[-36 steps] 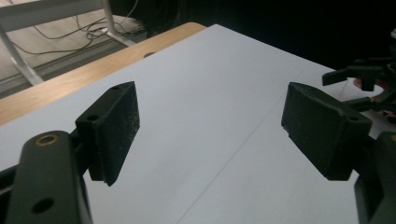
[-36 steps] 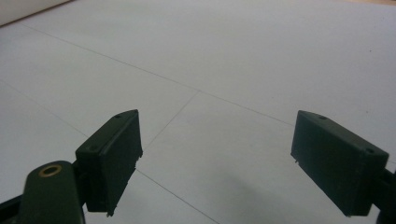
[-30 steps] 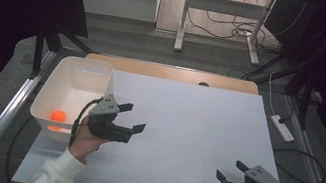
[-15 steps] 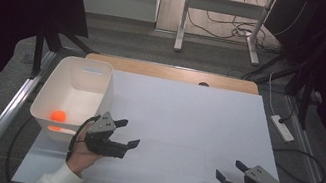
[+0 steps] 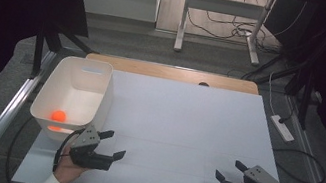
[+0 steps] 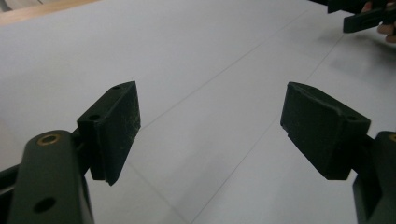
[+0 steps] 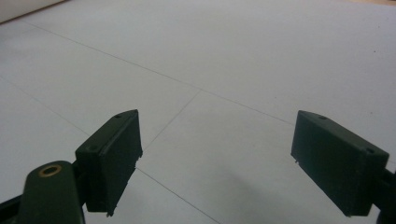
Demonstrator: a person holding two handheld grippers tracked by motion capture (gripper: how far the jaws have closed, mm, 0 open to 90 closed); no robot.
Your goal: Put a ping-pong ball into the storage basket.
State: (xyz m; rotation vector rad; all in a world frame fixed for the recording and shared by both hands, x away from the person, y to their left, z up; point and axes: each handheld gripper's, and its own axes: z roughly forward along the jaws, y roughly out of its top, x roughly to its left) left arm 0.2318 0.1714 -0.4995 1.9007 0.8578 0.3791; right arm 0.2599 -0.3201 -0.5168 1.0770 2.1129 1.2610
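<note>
1. White sheeting covers your table (image 5: 185, 126), with a strip of bare wood along the far edge and dark floor with cables beyond it.
2. Your left gripper (image 5: 111, 144) sits low at the near left of the table, just beside the near right corner of the white bin (image 5: 100, 91). Its jaws are spread wide with nothing between them, and they point right and a little away from you.
3. From the left gripper view, bare table surface fills the gap between the black pads (image 6: 114, 126), and your other gripper shows at the top right corner.
4. Your right gripper (image 5: 231, 170) rests at the near right of the table, well apart from the left one. Its jaws are also wide apart and empty, pointing left and slightly far.
5. That white bin has its long axis running near to far, standing at the left edge of the table.
6. An orange ball (image 5: 58, 115) lies inside the bin, at its near end.
</note>
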